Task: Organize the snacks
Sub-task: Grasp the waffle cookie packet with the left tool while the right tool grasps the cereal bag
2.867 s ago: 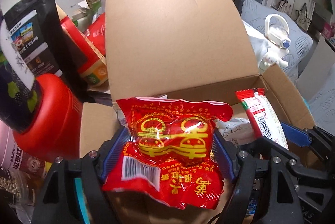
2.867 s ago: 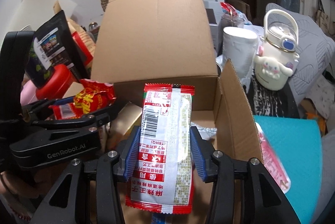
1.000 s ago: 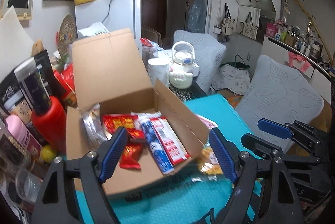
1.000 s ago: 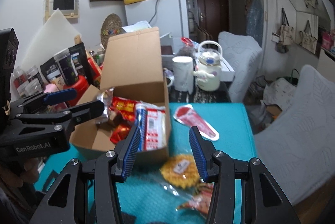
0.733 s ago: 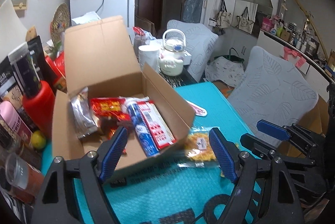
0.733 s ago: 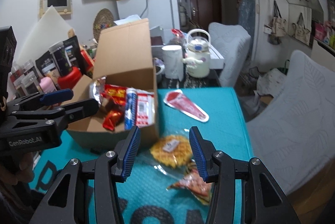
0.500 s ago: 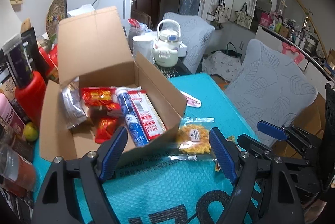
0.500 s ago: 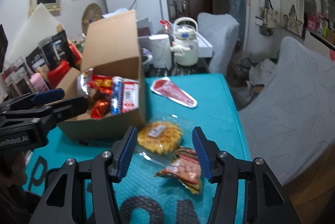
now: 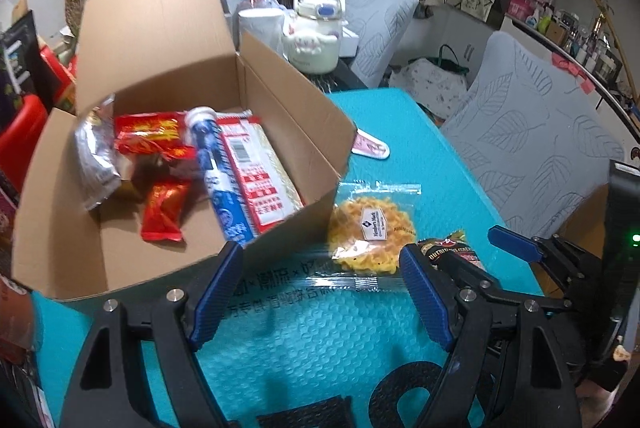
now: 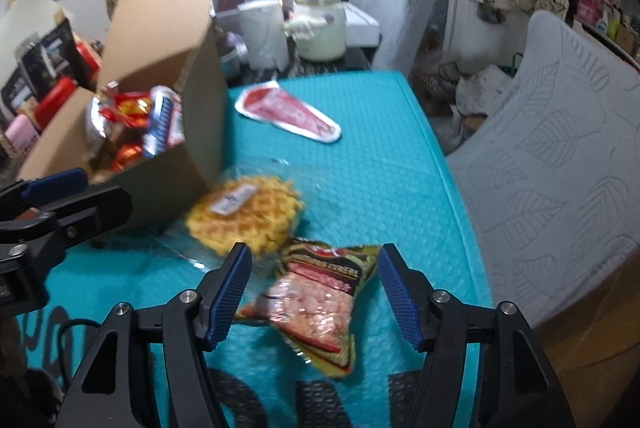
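Observation:
An open cardboard box (image 9: 280,96) (image 10: 176,184) holds several snack packs on the teal mat (image 9: 320,340). A bagged yellow waffle (image 9: 370,234) (image 10: 246,214) lies beside the box's front corner. My left gripper (image 9: 320,292) hangs open just before the waffle, nothing between its fingers. A dark pack of pink snacks (image 10: 320,296) (image 9: 450,252) lies right of the waffle. My right gripper (image 10: 314,294) hovers over that pack with its jaws opening, the pack framed between them, pads apart from it. A red and white packet (image 10: 288,112) (image 9: 370,148) lies farther back.
A cream kettle (image 10: 318,24) and a white cup (image 10: 264,32) stand behind the mat. Red jars and dark bags (image 9: 24,100) crowd the left of the box. A grey leaf-patterned cushion (image 10: 560,148) lines the table's right edge.
Both grippers let go of their packs into the box, drew back, then came down toward the mat. The waffle and pink snack pack now loom larger. The right jaws have widened.

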`<state>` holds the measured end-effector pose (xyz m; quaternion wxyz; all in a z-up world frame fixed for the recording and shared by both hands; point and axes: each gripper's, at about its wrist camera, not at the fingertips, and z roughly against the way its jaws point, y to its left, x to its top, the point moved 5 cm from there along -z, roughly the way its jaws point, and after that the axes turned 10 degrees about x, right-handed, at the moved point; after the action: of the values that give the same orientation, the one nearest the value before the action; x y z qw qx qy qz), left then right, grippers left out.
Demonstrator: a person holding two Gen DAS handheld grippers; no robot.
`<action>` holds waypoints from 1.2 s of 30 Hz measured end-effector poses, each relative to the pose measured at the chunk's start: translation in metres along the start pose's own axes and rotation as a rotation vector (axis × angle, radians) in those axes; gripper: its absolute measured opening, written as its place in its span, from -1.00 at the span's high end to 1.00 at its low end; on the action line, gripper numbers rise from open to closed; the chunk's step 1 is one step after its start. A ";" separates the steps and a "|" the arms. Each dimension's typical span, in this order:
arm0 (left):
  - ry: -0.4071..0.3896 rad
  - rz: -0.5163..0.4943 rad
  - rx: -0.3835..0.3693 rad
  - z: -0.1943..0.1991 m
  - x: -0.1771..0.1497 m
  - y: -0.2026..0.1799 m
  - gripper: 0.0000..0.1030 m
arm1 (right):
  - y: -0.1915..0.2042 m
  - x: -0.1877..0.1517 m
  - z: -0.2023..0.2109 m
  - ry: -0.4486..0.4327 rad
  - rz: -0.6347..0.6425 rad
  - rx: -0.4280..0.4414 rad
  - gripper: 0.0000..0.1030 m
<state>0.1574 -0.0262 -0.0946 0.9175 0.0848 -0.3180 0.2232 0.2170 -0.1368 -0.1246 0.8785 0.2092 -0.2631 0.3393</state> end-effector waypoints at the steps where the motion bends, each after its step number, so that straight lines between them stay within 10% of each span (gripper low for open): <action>1: 0.010 -0.006 -0.002 -0.005 -0.001 -0.003 -0.56 | -0.004 -0.003 -0.004 0.012 -0.004 -0.010 -0.28; 17: 0.210 -0.071 -0.110 -0.080 -0.012 -0.050 -0.56 | -0.040 -0.028 0.001 0.046 -0.048 0.013 -0.31; 29: 0.187 -0.216 -0.015 -0.101 -0.018 -0.079 -0.93 | -0.048 -0.034 -0.008 0.075 -0.037 0.051 -0.33; 36: 0.143 -0.233 -0.029 -0.084 -0.028 -0.080 -0.55 | -0.044 -0.036 -0.009 0.058 -0.043 0.101 -0.08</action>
<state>0.2208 -0.0824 -0.1792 0.9587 0.0917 -0.2430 0.1161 0.2284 -0.1796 -0.1614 0.8813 0.2488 -0.2154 0.3393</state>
